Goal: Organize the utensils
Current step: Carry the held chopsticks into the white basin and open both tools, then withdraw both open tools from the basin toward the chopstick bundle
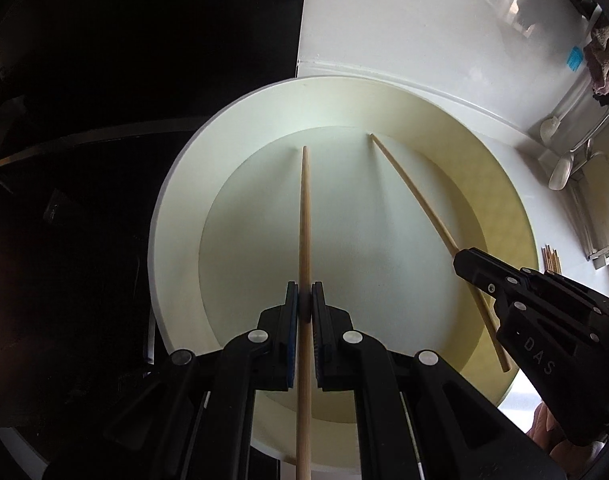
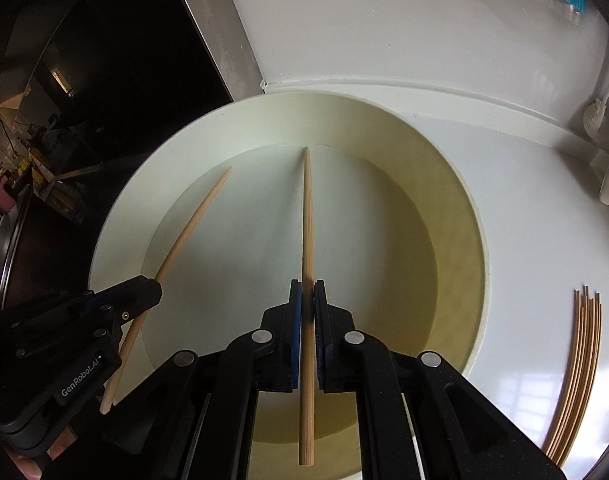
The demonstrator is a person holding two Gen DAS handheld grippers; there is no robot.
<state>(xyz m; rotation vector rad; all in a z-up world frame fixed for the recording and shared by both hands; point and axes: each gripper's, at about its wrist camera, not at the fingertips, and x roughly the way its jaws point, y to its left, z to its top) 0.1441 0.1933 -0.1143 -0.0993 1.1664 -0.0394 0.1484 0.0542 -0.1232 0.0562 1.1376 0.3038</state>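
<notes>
A home kitchen, most likely: a glossy white counter (image 2: 524,208) runs to a white backsplash (image 1: 404,12), carrying a cream round basin (image 2: 116,216) and loose wooden chopsticks (image 2: 580,360). Pale spoons (image 1: 560,172) and a rag (image 1: 606,60) hang at the counter's far right corner, though blurred there.

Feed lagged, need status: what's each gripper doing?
Left gripper: closed on a chopstick.
Right gripper: closed on another chopstick.

left wrist: steep down, close | right wrist: same | shared: bowl (image 1: 176,216)
</notes>
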